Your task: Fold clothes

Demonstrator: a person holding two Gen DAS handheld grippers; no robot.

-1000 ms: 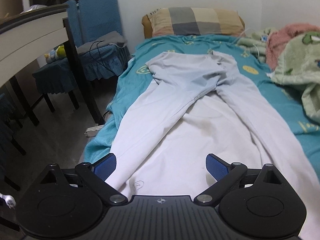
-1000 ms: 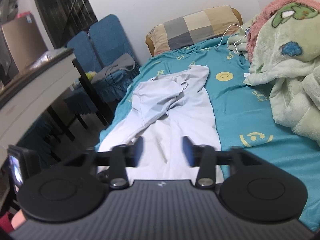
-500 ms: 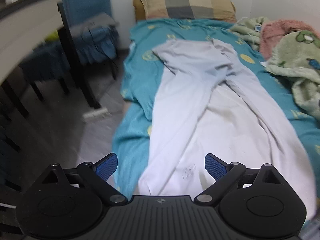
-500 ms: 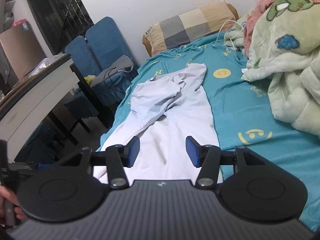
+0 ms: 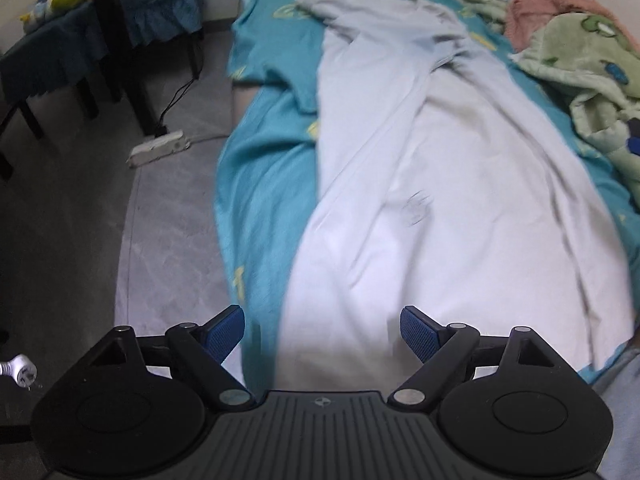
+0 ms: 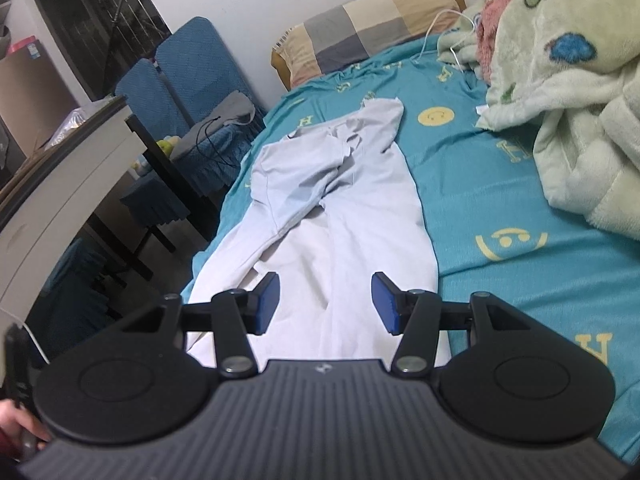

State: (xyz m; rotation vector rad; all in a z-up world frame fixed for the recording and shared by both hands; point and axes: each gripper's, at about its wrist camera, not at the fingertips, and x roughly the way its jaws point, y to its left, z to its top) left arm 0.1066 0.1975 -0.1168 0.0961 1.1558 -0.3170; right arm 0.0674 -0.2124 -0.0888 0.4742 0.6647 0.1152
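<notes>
Pale trousers lie spread lengthwise on the teal bedsheet, waistband toward the checked pillow, legs running toward the cameras. Left gripper — jaws spread wide, nothing between the pads, over the left leg's hem at the bed edge. Right gripper — open, empty, above the right leg.

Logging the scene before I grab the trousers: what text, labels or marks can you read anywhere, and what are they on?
"H": yellow letters printed on the teal bedsheet, repeated among yellow smiley faces.
Small dark mark on the white trousers: too blurred to read.
Small emblem on the right gripper body: a logo, no readable letters.
Red-topped box label on the shelf: too small to read.
</notes>
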